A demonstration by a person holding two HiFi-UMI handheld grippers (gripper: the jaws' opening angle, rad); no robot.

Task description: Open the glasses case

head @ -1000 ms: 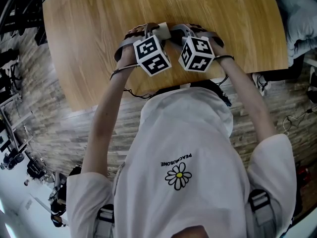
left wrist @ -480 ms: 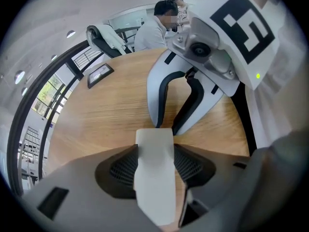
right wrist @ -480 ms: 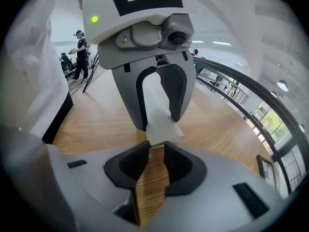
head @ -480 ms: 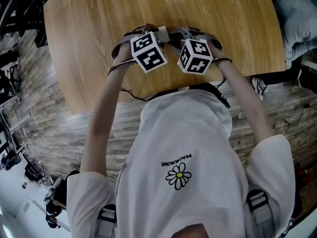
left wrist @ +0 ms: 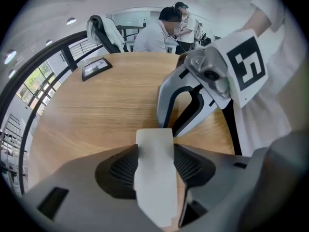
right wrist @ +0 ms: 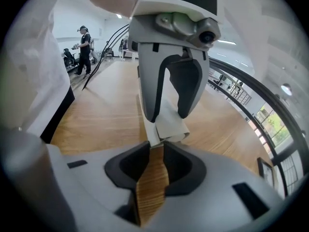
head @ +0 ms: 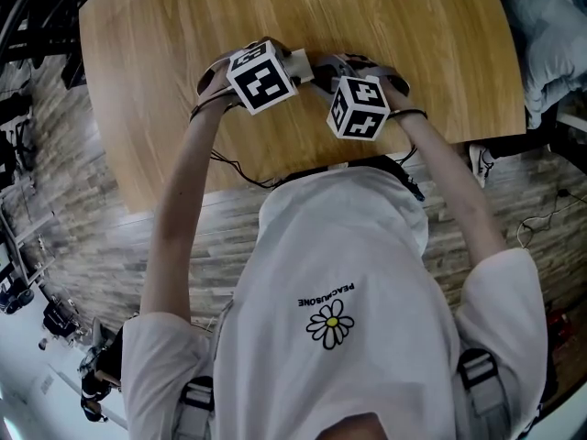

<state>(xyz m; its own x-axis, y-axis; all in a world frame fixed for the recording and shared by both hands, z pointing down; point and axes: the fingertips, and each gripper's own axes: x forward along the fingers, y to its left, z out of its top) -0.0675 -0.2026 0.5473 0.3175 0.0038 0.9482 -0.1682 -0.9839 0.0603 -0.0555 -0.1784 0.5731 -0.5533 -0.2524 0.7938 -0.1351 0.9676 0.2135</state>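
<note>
Tipping the left gripper (left wrist: pixel 155 148) back, jaws clamped on the flap of the pale grey glasses case (left wrist: pixel 154 182) on the wooden table (left wrist: pixel 96 110), while narrowing the right gripper's (right wrist: pixel 155 148) parted, empty jaws, so opening begun, seemingly.

Your head camera looks steeply down onto the wooden table (head: pixel 156 53). Each gripper camera sits close behind its jaws, low over that table, the left facing the right gripper (left wrist: pixel 173 125), the right facing the left gripper (right wrist: pixel 168 116).

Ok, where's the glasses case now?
Left gripper view: the flat white glasses case sits clamped in the left tongs, beside the right tongs, over the wooden table.
</note>
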